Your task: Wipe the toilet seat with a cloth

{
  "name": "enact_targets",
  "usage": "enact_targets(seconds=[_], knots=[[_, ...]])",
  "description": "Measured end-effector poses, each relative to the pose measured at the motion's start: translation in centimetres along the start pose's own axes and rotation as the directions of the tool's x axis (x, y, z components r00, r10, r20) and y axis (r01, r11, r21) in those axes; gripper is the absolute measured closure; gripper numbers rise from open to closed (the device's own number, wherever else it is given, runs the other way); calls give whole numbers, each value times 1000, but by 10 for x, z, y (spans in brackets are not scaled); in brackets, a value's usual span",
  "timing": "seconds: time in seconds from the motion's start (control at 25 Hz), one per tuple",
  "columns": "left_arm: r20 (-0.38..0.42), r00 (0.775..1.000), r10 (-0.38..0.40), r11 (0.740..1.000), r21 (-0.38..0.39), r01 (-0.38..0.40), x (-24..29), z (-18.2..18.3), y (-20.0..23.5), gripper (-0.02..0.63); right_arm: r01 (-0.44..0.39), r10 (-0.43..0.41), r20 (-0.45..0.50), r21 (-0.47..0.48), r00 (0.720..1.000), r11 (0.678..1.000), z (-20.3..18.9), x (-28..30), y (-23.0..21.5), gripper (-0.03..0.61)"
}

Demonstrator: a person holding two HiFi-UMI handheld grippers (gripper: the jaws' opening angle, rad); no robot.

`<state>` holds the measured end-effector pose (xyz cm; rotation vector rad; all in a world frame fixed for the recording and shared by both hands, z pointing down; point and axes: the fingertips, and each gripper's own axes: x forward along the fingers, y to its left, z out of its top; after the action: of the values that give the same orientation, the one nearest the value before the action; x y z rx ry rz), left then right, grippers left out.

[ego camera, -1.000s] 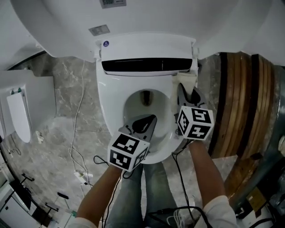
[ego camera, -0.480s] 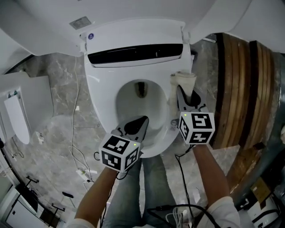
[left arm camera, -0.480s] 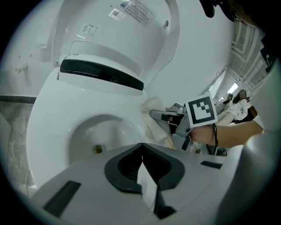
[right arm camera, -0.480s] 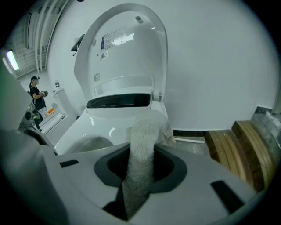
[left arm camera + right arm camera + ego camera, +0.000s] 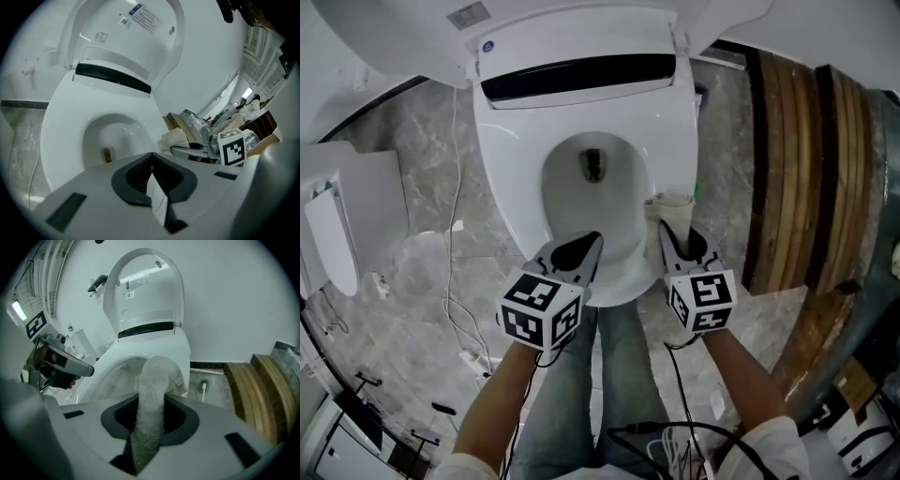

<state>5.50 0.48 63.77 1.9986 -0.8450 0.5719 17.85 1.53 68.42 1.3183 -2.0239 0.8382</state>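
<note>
A white toilet with its lid raised fills the head view; its seat (image 5: 511, 169) rings the bowl (image 5: 591, 178). My right gripper (image 5: 667, 222) is shut on a beige cloth (image 5: 671, 203) that rests on the seat's right front part. The right gripper view shows the cloth (image 5: 154, 390) running out between the jaws onto the seat (image 5: 180, 350). My left gripper (image 5: 591, 239) is shut with nothing in it, hanging over the seat's front rim. In the left gripper view its jaws (image 5: 151, 154) meet, with the cloth (image 5: 176, 139) and right gripper off to the right.
A curved wooden slatted panel (image 5: 792, 169) stands right of the toilet. A white cabinet (image 5: 347, 225) sits at left on the grey marble floor (image 5: 422, 150), where a thin cable (image 5: 455, 281) trails. The person's legs are below the bowl's front.
The right gripper has dragged the cloth along the seat's right side toward the front. The left gripper has also drawn back toward the front rim, still shut.
</note>
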Motion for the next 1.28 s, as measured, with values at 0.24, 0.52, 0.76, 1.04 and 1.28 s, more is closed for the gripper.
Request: enact_targets(seconds=[0.24, 0.52, 0.76, 1.04, 1.28], knots=[[-24, 999, 28, 999, -41, -29, -24, -34, 14, 600, -67, 68, -47, 22, 997, 998, -53, -26, 48, 489], [-37, 998, 47, 998, -50, -49, -45, -66, 26, 600, -142, 146, -75, 54, 986, 988, -86, -34, 109, 489], [11, 993, 118, 984, -139, -115, -73, -71, 58, 600, -212, 214, -93, 24, 972, 977, -84, -16, 167, 489], [60, 977, 205, 959, -210, -189, -112, -64, 112, 600, -273, 270, -78, -21, 960, 962, -45, 29, 215, 489], [102, 962, 253, 936, -277, -217, -125, -47, 146, 600, -284, 286, -34, 47, 958, 958, 2, 67, 229, 489]])
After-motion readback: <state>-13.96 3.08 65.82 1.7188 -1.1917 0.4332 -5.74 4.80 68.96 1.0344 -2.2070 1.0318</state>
